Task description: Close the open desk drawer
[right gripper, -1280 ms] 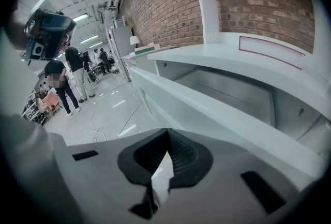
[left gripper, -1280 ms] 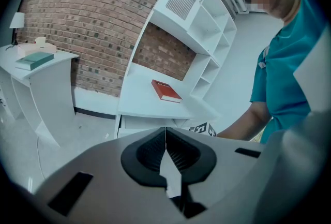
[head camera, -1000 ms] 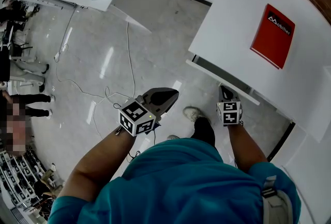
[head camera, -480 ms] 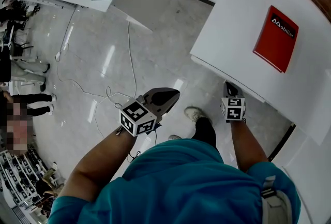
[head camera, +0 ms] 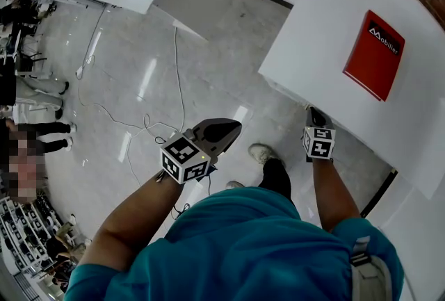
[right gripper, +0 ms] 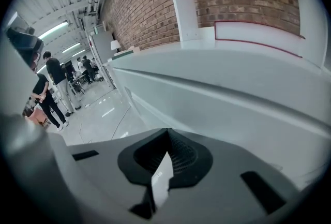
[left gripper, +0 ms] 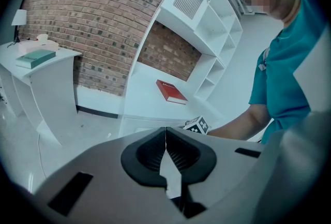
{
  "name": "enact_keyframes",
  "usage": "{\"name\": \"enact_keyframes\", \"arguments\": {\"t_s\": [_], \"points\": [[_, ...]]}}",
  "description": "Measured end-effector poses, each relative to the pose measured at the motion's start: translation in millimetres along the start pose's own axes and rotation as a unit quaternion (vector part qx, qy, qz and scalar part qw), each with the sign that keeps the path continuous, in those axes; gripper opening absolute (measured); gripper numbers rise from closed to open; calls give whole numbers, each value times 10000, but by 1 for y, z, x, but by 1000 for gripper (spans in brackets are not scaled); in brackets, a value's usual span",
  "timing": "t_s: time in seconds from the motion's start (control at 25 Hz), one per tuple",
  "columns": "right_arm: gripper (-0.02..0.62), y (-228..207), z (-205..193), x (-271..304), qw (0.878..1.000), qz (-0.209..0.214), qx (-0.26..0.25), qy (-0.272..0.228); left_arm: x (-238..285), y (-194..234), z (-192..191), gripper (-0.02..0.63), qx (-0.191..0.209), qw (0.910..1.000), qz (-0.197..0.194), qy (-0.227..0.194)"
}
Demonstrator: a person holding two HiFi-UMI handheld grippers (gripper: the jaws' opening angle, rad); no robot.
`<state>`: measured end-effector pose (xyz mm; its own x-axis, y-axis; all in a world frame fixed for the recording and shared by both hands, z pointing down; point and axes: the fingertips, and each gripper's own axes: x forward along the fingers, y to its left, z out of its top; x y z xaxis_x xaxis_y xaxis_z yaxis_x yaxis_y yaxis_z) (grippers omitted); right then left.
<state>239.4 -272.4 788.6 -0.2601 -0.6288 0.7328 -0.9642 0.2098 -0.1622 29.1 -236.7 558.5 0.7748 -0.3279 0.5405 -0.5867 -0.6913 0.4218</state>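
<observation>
The right gripper [head camera: 316, 114], jaws pressed together on nothing, points its tips right at the white drawer front [right gripper: 232, 114], which sits nearly flush under the edge of the desk [head camera: 327, 28] bearing a red book [head camera: 375, 55], while the left gripper [head camera: 233, 128], likewise closed and empty, hangs well apart over the floor.

Light was bright and even, ceiling tubes [right gripper: 54, 27] glowed, glare streaks lay on the floor [head camera: 208, 63], gripper views bent and darkened at edges, desk [right gripper: 232, 93] looked soft.
</observation>
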Motion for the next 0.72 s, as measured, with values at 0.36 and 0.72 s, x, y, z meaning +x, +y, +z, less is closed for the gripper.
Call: {"name": "enact_keyframes", "arguments": {"t_s": [0.36, 0.72], "points": [[20, 0, -1, 1, 9999, 29, 87, 77, -8, 1, 5, 17, -15, 9998, 132, -130], [21, 16, -15, 5, 9937, 405, -861, 589, -27, -3, 3, 17, -97, 9986, 350, -383]]}}
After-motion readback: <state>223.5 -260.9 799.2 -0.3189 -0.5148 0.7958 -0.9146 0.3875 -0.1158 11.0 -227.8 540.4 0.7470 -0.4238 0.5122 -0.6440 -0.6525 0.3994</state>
